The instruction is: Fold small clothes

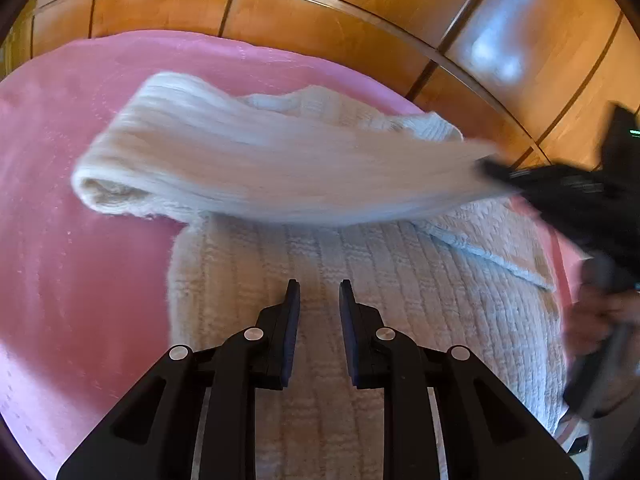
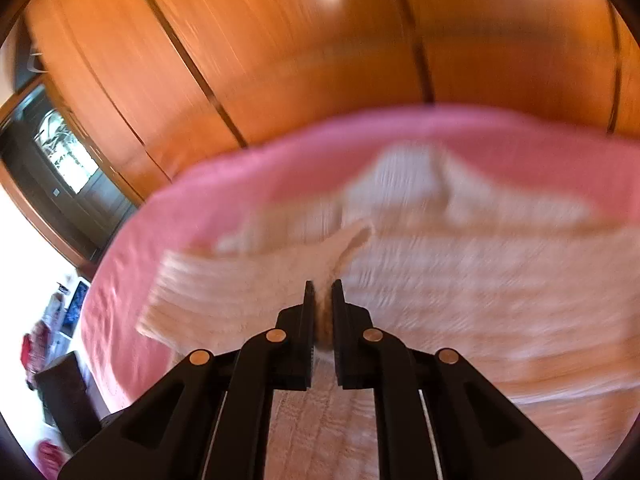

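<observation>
Centrally, a cream knit sweater lies on the pink bedspread of a bed, its body spread toward the near edge. Right gripper: jaws clamped on the end of one sleeve, which stretches blurred across the upper body of the garment. Left gripper: jaws slightly apart, holding nothing, poised above the knit body. To do the step well, judged from this view, the sleeve should be carried straight across and laid flat, parallel to the shoulder line, while the left gripper pins the body so it does not drag. Surroundings: wooden wardrobe doors stand beyond the far edge of the bed; a dark doorway and scattered items lie off to one side. Nothing lies across the sleeve's path.
</observation>
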`<state>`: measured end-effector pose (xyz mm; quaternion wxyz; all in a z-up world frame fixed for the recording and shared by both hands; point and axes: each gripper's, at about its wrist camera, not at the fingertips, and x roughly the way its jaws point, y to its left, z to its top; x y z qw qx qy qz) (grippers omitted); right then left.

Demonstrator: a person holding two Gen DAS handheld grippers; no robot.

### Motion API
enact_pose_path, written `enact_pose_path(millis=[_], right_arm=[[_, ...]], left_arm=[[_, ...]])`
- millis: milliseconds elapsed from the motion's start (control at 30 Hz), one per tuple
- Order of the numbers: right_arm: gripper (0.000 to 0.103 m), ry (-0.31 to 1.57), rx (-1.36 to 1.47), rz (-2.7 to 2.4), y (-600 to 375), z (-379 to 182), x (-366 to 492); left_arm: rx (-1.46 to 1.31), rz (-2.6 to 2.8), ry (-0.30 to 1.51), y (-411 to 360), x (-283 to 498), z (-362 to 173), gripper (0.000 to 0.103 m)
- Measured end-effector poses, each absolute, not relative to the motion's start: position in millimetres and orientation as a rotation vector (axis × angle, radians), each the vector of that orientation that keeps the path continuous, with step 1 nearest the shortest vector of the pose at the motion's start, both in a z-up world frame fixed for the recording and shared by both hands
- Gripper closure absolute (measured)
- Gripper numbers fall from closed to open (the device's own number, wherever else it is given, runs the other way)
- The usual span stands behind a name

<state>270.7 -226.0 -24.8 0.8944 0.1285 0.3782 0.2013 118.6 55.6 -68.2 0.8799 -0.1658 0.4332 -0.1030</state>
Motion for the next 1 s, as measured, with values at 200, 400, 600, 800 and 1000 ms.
enact_pose_path(millis=[200,400,600,800,1000], right_arm=[[0.096,0.700,0.294,0.296,-298.7,-1.2,250.2],[0.096,0.800,0.407,0.109,-371.4,-56.3,256.0],[0.096,0.885,0.456,0.005,-400.5,-103.9,253.8],[0.082,0.876,0.458,0.011,-400.8,-98.8,243.5],[0.066,0.795,0.384,0.078,-390.5,-65.8,230.2]], left_arm=[[-0.369,-0.200,0.907,65.0,120.8,-69.5,0.084],[-0.351,-0.159,0.928,68.9,126.3,-71.4,0.084],[-0.325,-0.113,0.954,71.3,131.4,-74.7,0.084],[-0.320,-0.102,0.951,70.4,127.8,-58.3,0.084],[-0.240,-0.170,0.823,47.1,134.0,-19.5,0.058]])
